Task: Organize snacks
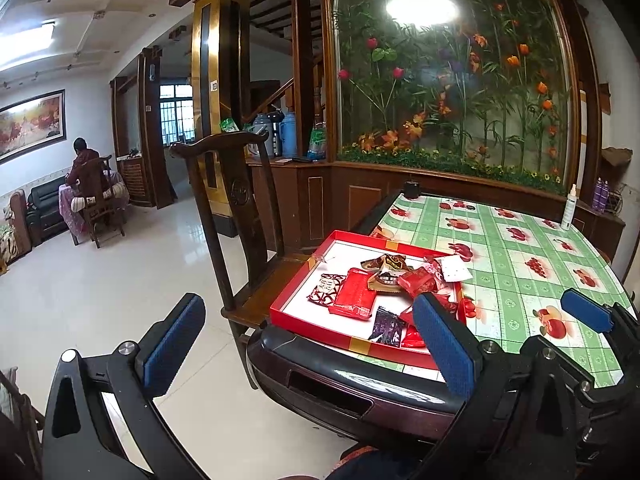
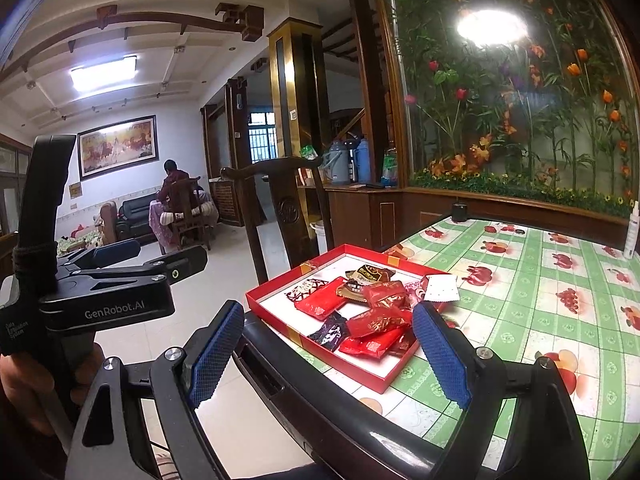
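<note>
Snack packets (image 2: 362, 306) lie heaped in a shallow red tray (image 2: 280, 312) at the near corner of a table (image 2: 560, 280) spread with a green check fruit-print cloth. Red wrappers overlap a dark purple sachet (image 2: 330, 332), a brown-and-gold packet (image 2: 370, 274) and a white card (image 2: 440, 288) at the tray's far side. All the packets in view sit inside the tray; none shows on the bare cloth.

The left tongs (image 1: 308, 342) and the right tongs (image 2: 328, 356) both hover short of the table edge, each with blue pads spread wide and nothing between them.

Whether the pile awaits sorting or has just been gathered in cannot be settled from this moment.

If a packet is to be lifted, the loose top pieces look the easiest: pinch one wrapper by a free edge rather than across the heap, since the foil is slick and neighbours overlap. The tray overhangs the table's rounded rim near a wooden chair (image 1: 232, 200), so a downward push on that corner could tip it.
</note>
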Motion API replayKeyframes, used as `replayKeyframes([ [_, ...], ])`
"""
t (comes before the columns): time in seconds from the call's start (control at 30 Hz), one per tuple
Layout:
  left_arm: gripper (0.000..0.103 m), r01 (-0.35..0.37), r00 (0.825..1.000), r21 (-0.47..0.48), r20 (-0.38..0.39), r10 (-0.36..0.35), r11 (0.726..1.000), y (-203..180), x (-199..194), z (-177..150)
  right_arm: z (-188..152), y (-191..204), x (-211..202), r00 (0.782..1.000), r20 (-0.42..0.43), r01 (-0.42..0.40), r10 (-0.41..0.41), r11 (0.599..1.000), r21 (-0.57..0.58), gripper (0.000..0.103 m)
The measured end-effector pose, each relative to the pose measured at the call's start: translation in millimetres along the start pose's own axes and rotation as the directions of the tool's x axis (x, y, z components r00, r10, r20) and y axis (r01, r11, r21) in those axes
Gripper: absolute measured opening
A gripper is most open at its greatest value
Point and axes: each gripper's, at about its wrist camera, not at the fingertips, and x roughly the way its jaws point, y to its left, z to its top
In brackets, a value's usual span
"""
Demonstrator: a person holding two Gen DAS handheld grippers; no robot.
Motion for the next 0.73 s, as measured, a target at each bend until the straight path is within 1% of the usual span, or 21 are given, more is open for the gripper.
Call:
replayKeyframes([
  [0.5, 0.103, 0.01, 1.0, 0.002, -0.01, -0.01, 1.0, -0.4, 0.3, -1.1, -1.8, 2.6, 7.7, 0.999, -0.033, 0.0, -0.001, 1.0, -0.026, 0.088],
  [0.63, 0.103, 0.011, 1.0, 0.001, 0.003, -0.011, 1.0, -1.5, -0.8, -1.3, -4.1, 2.5, 12.2, 0.999, -0.048, 0.005, -0.006, 1.0, -0.031, 0.088],
  [0.73, 0.103, 0.009, 1.0, 0.001, 0.02, -0.009, 1.0, -6.3, 2.7, -1.7, -6.9, -1.7, 21.6, 0.997, -0.078, 0.005, -0.006, 1.0, -0.022, 0.088],
])
